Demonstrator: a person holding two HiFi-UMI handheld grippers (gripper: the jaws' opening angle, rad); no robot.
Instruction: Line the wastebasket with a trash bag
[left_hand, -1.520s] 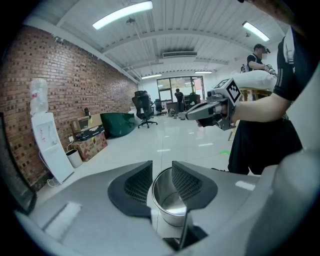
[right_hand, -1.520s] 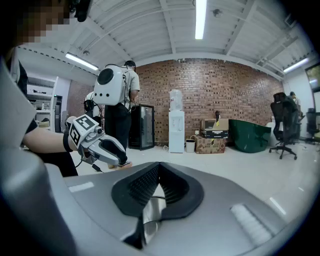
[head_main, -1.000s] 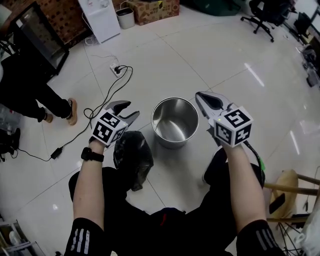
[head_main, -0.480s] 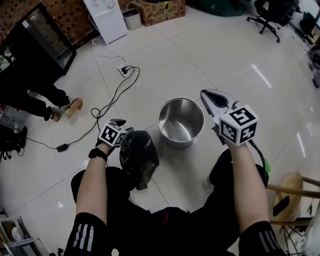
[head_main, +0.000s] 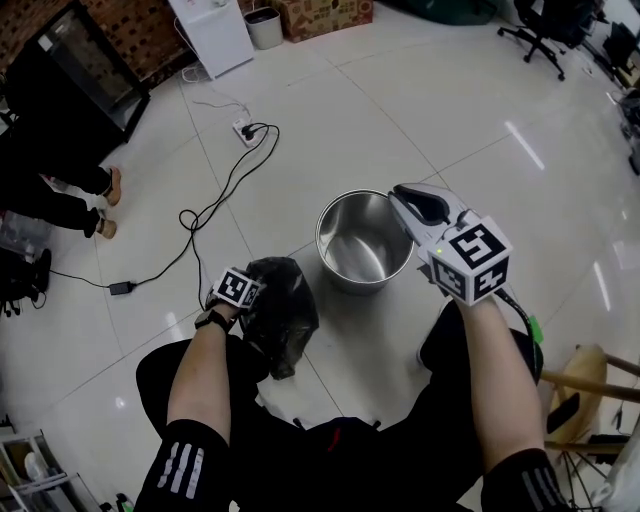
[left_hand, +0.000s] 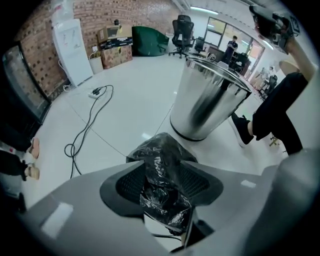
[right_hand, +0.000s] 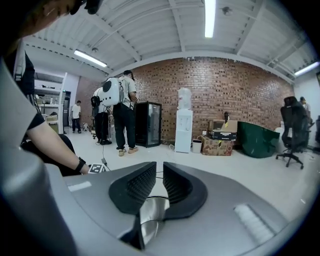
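Note:
A shiny steel wastebasket (head_main: 365, 240) stands upright on the white tiled floor, with nothing inside. Left of it lies a crumpled black trash bag (head_main: 280, 315). My left gripper (head_main: 255, 292) points steeply down at the bag. In the left gripper view the bag (left_hand: 162, 150) bunches up between the wide jaws of that gripper (left_hand: 162, 167), which have just been opening; the wastebasket (left_hand: 207, 102) stands behind. My right gripper (head_main: 402, 197) hovers over the basket's right rim. Its jaws have just been opening to a narrow gap (right_hand: 159, 172) with nothing in it.
A power strip and black cable (head_main: 245, 130) trail over the floor at upper left. A person's legs (head_main: 60, 190) stand by a black cabinet (head_main: 70, 70). A white dispenser (head_main: 215, 35) and a box (head_main: 325, 15) stand at the back, a wooden stool (head_main: 590, 390) at right.
My left gripper has sunk from beside the wastebasket down onto the black bag. My right gripper has shifted slightly left over the basket's rim.

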